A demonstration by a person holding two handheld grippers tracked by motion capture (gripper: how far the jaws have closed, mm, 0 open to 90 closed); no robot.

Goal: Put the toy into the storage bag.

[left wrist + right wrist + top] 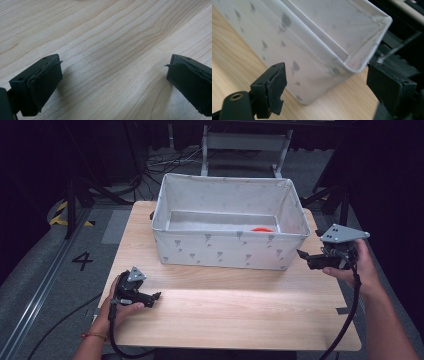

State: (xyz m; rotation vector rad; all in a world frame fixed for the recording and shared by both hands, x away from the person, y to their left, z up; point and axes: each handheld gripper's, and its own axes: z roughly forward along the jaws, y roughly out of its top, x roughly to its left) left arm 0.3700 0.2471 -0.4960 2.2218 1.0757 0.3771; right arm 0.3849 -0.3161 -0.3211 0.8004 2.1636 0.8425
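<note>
A white fabric bin [225, 251] with small grey prints stands on the far half of the wooden table [240, 315]. A bit of a red-orange object [261, 229] shows on its floor near the front right. My left gripper [156, 296] rests low over the table's near left, open, with bare wood between its jaws [112, 75]. My right gripper [301, 254] is held just right of the bin's front right corner [352, 67], open, with that corner framed between its jaws and nothing held.
The table's near half is bare wood. Beyond the table are a grey floor with cables [165, 162], a metal frame [245, 142] and a floor mark "4" [82, 260]. Yellow-black tape [60, 215] lies at the left.
</note>
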